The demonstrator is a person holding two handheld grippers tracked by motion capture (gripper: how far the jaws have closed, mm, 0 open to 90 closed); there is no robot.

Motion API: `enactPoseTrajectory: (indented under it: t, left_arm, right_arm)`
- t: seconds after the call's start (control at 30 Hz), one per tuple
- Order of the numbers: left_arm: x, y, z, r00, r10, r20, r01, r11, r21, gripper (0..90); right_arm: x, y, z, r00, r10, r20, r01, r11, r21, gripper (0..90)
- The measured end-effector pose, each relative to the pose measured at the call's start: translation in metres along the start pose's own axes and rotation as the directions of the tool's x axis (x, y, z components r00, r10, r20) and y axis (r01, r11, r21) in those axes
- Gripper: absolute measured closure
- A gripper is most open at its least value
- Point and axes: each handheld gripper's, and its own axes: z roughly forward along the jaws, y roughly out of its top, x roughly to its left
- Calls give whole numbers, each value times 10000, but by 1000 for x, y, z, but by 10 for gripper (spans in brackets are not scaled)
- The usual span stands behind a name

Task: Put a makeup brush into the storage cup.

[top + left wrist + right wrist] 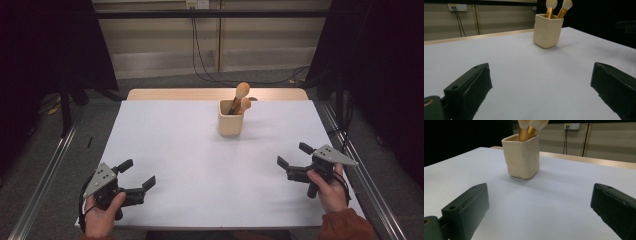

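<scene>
On white table (165, 150) we see beige cup (230, 118) w/ two brushes (241, 92) upright at far centre; L gripper (138, 176) near-left, jaws wide apart, empty; R gripper (294, 155) near-right, same, both well apart from cup

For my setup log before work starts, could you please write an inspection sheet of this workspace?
Surface: white table top, flat and bare around the cup; a wooden strip runs along its far edge.
Job's things: cream cup upright near the far middle, holding two wooden-handled utensils that lean to the right.
Clutter: nothing seen.
Grippers: left tool open, near the front left corner; right tool open, near the right edge. Both are apart from the cup, holding nothing.
Cables: black wall cables hang from an outlet and run across the floor.
Surroundings: beige wall panels behind, dark curtains at both sides, metal rails on the floor.
</scene>
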Motion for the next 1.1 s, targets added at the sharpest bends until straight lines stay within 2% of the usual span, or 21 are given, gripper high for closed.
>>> enactPoseTrajectory:
  t: [0.13, 0.27, 0.47, 0.67, 0.73, 1.1]
  left_arm:
    - [-1, 0, -1, 9999, 141, -65, -140, 9999, 61, 30]
    - [-1, -1, -5, 9998, 74, -166, -73, 10000, 32, 30]
    - [-7, -1, -6, 9998, 208, -27, -208, 9998, 35, 31]
    - [-5, -2, -8, 9998, 129, -159, -129, 9999, 4, 30]
    - [-5, -2, -10, 9997, 153, -199, -153, 9999, 17, 30]
    - [-4, -3, -11, 9992, 80, -387, -76, 9999, 94, 31]
  right_arm:
    - [0, -5, -8, 9999, 88, 91, -88, 10000, -3, 15]
    - [0, -7, -16, 9997, 206, 127, -204, 9997, -101, 17]
    - [0, -10, -25, 9998, 137, 155, -136, 9999, -73, 18]
    - [1, -11, -37, 9997, -53, 224, 56, 9999, -158, 15]
    - [0, -12, -41, 9997, 81, 238, -75, 9997, -235, 16]
    - [-2, -18, -41, 9997, 62, 223, -59, 9999, -129, 15]
